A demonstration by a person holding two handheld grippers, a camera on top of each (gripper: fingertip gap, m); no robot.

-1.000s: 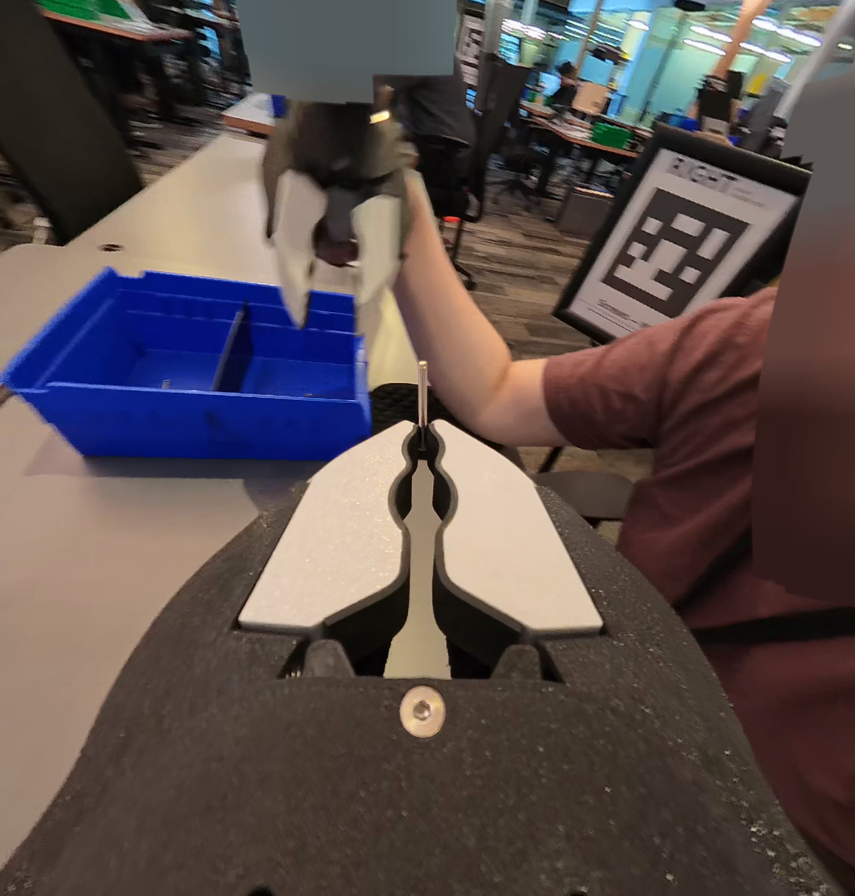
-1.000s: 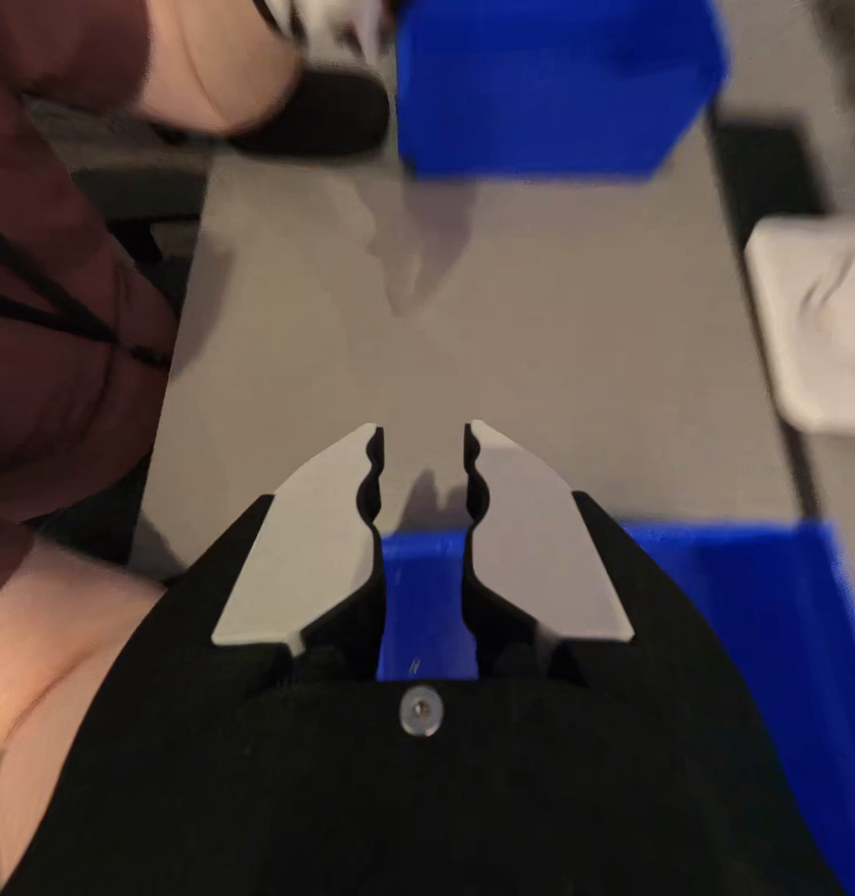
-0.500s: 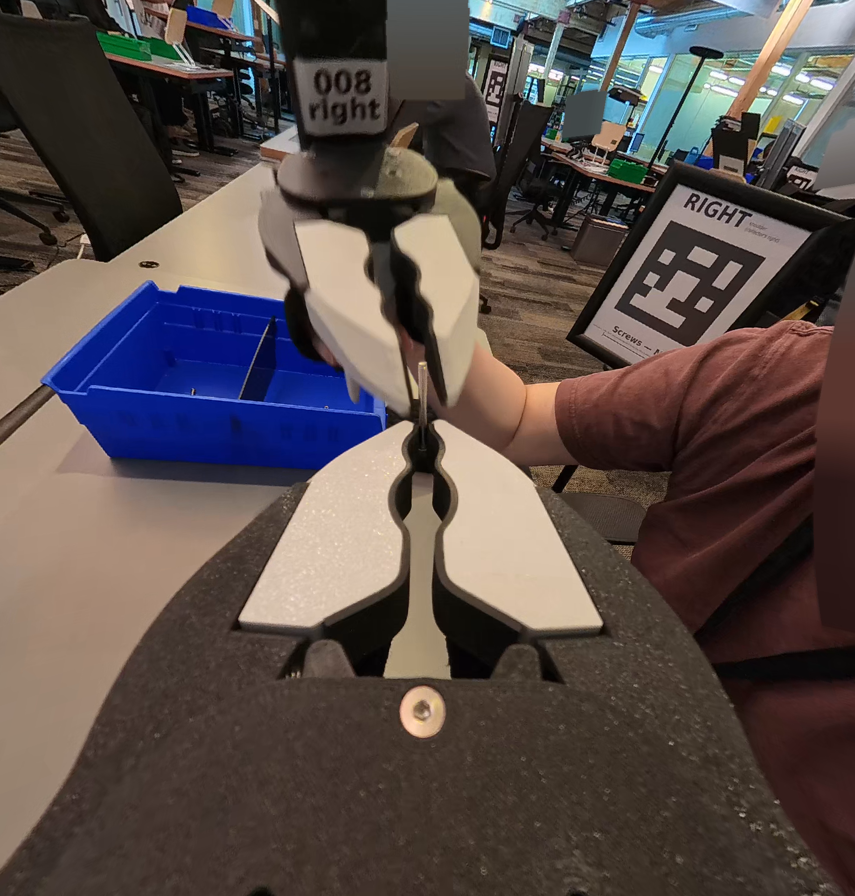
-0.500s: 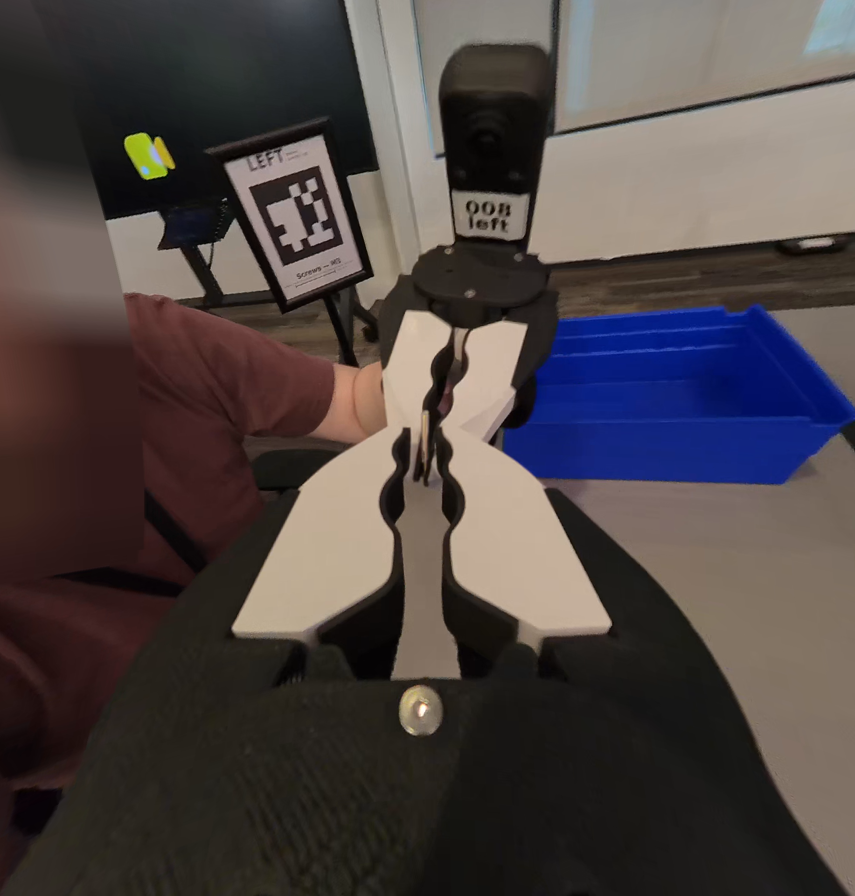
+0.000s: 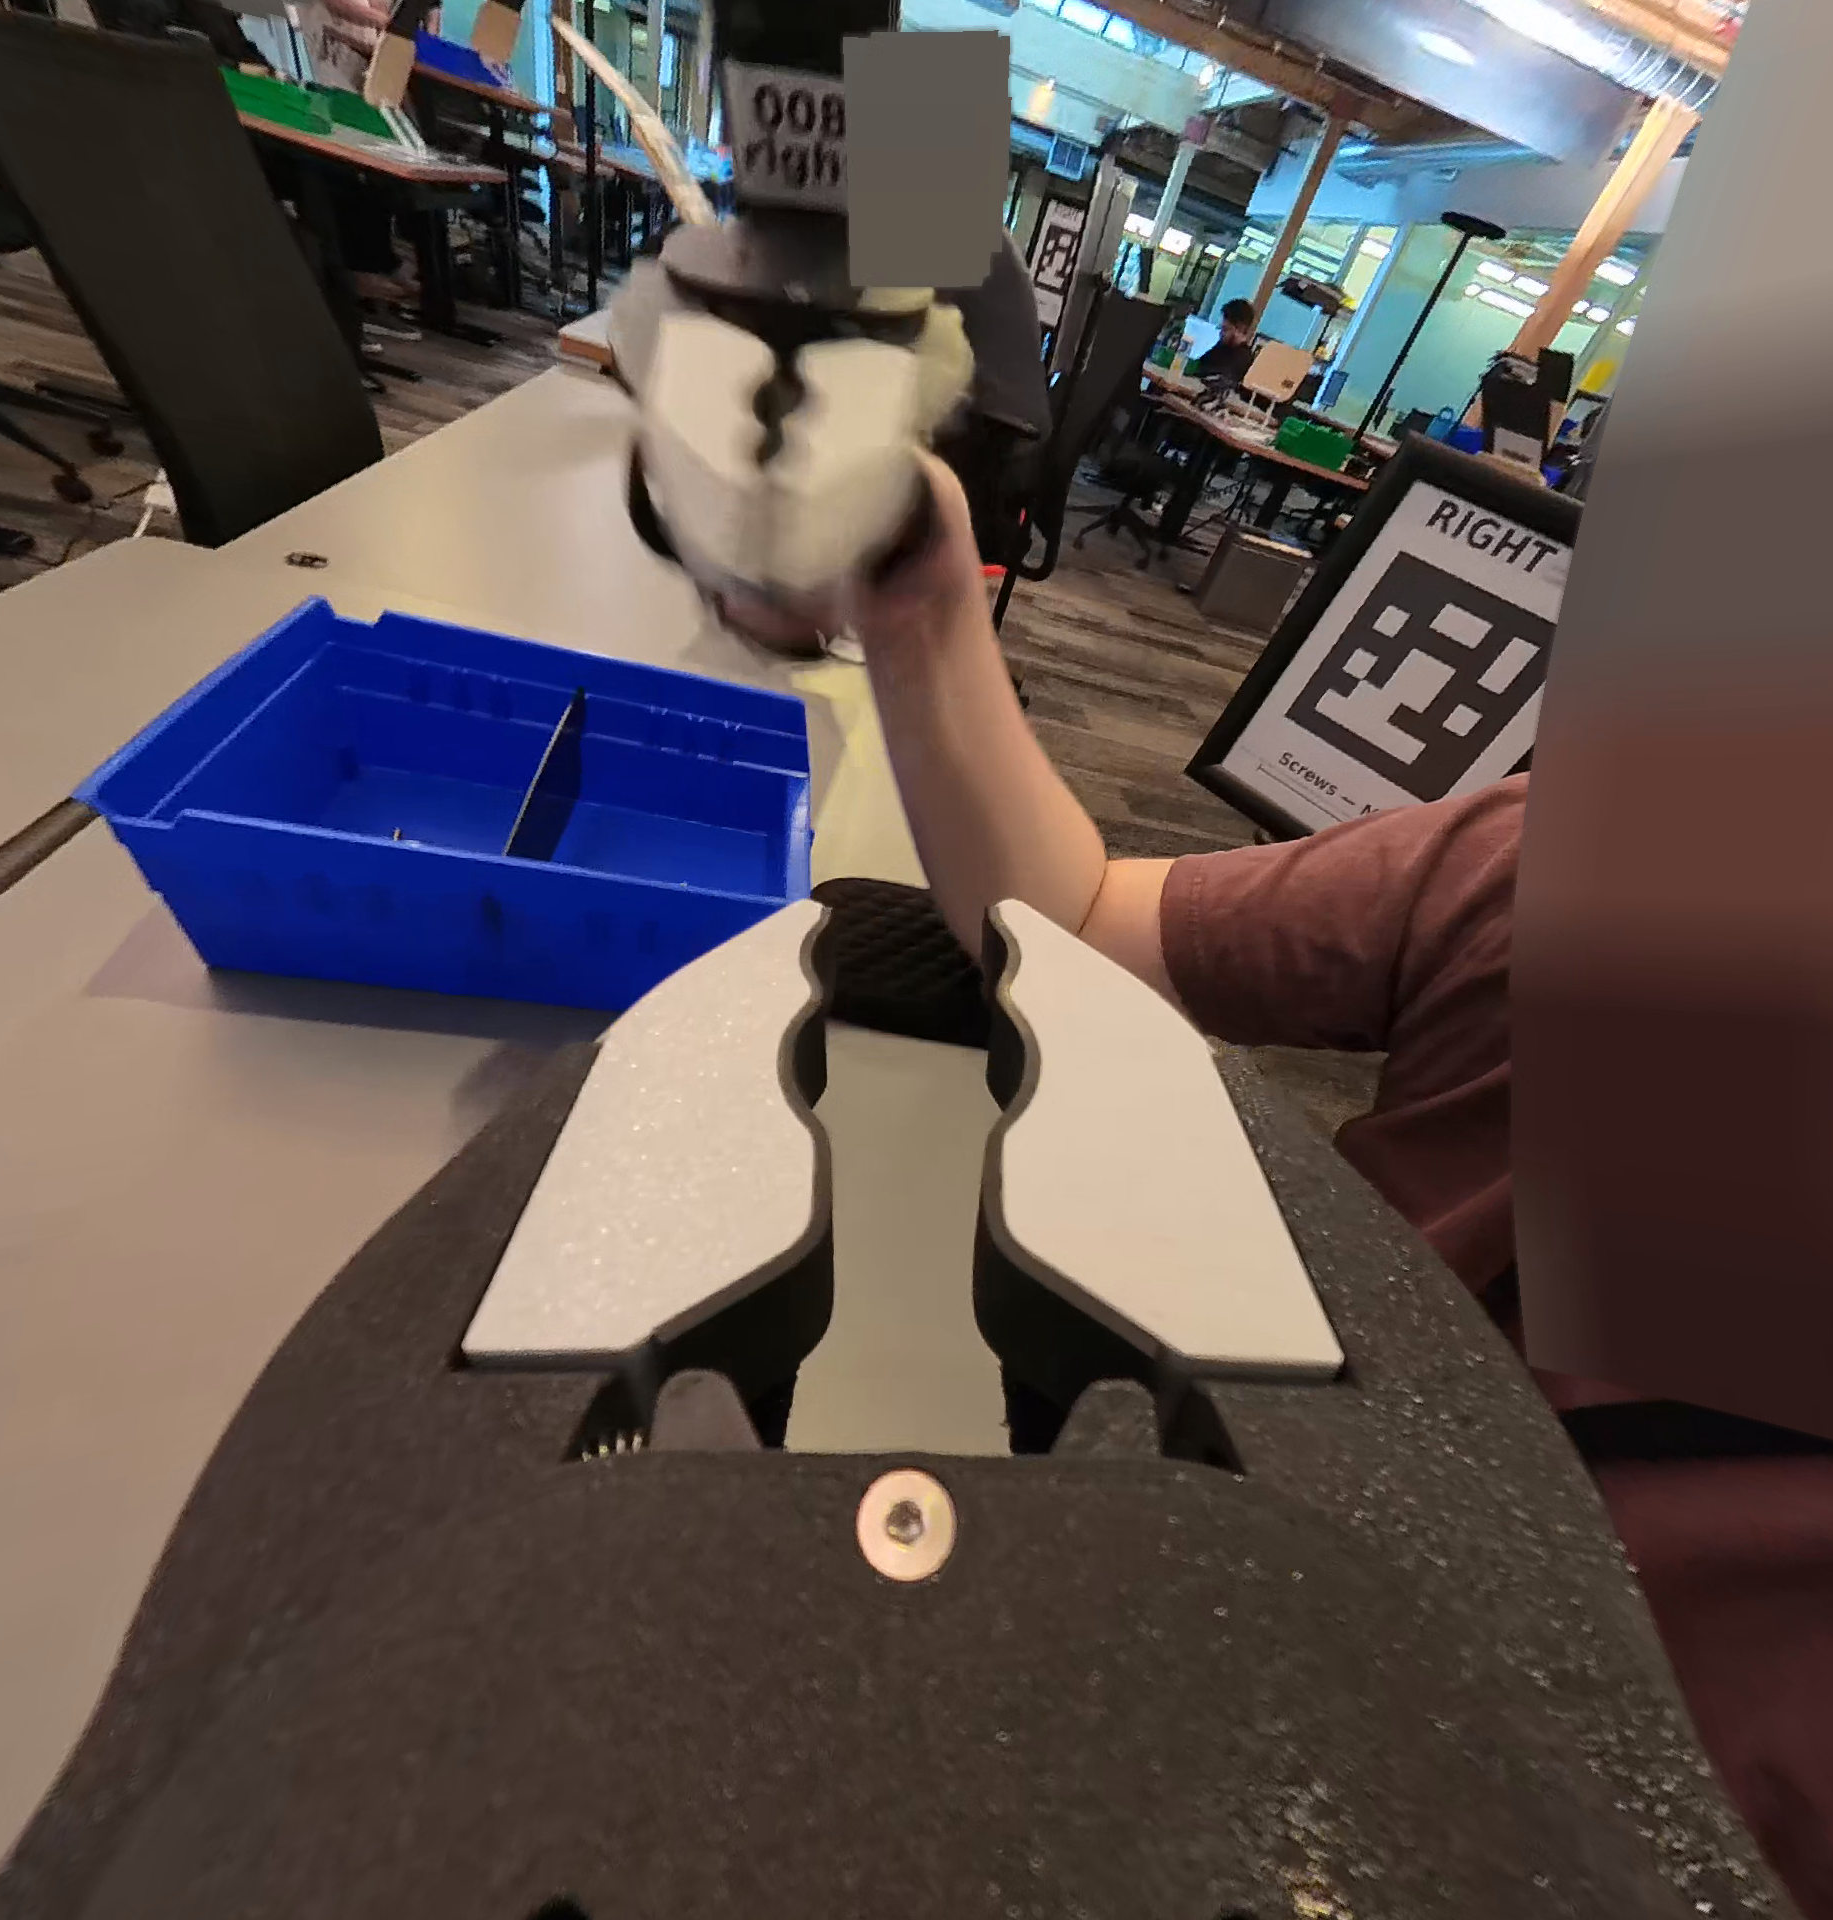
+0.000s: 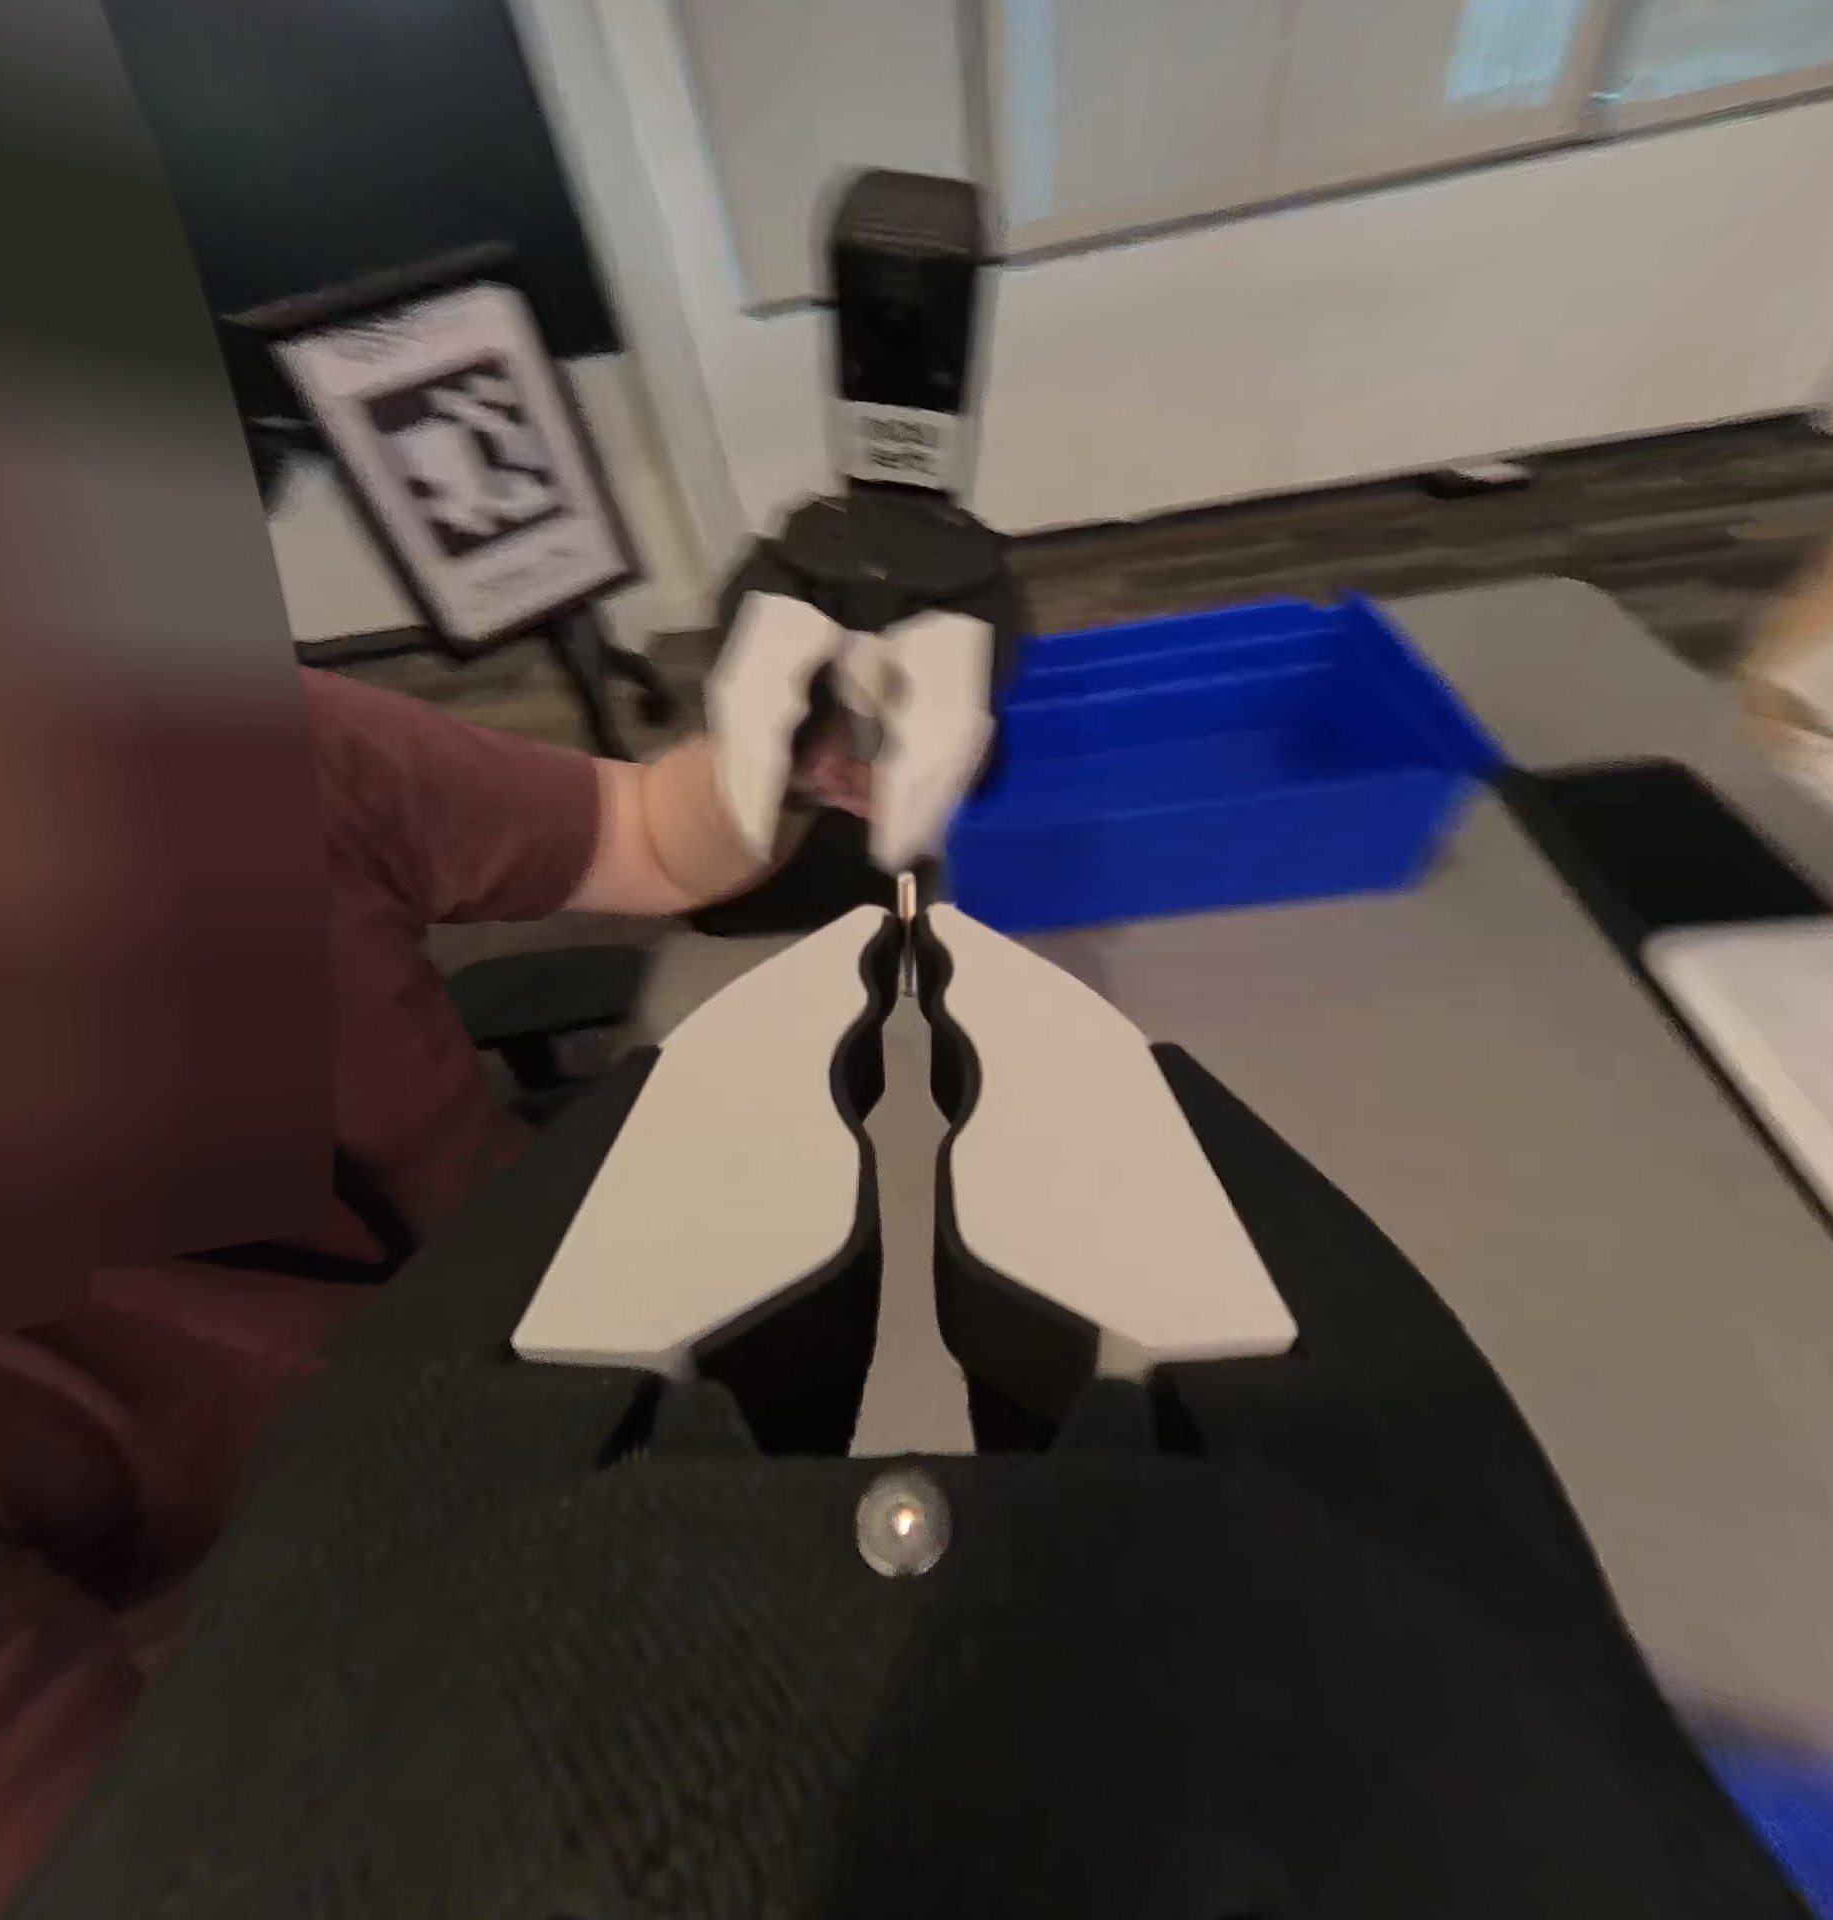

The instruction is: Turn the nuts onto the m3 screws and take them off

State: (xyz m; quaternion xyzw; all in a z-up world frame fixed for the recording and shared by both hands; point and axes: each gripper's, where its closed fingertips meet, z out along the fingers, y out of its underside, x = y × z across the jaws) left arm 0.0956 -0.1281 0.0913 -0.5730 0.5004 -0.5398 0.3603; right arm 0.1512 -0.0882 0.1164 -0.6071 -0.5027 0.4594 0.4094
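Observation:
In the right wrist view my right gripper [image 6: 904, 916] is shut on a thin metal m3 screw [image 6: 905, 891], whose end sticks out past the fingertips. No nut can be made out on it. My left gripper [image 5: 901, 920] is open and empty above the grey table [image 5: 164, 1143]. It shows open in the right wrist view [image 6: 832, 836], just beyond the screw. The right gripper shows blurred and raised in the left wrist view [image 5: 777, 561]. A blue divided bin [image 5: 455, 821] sits on the table to the left and holds a small screw [image 5: 398, 831].
A person's bare arm [image 5: 985, 769] and maroon sleeve reach in from the right. A framed marker sign [image 5: 1411, 665] stands to the right. The right wrist view shows a blue bin [image 6: 1203, 758] behind the left gripper and a white tray [image 6: 1805, 1039] at right. Some 7 cm of space lies between my two pairs of fingers.
The screw has passed from my left gripper to my right one. The left gripper has opened. The right gripper has shut on the screw and drawn back, away from the left.

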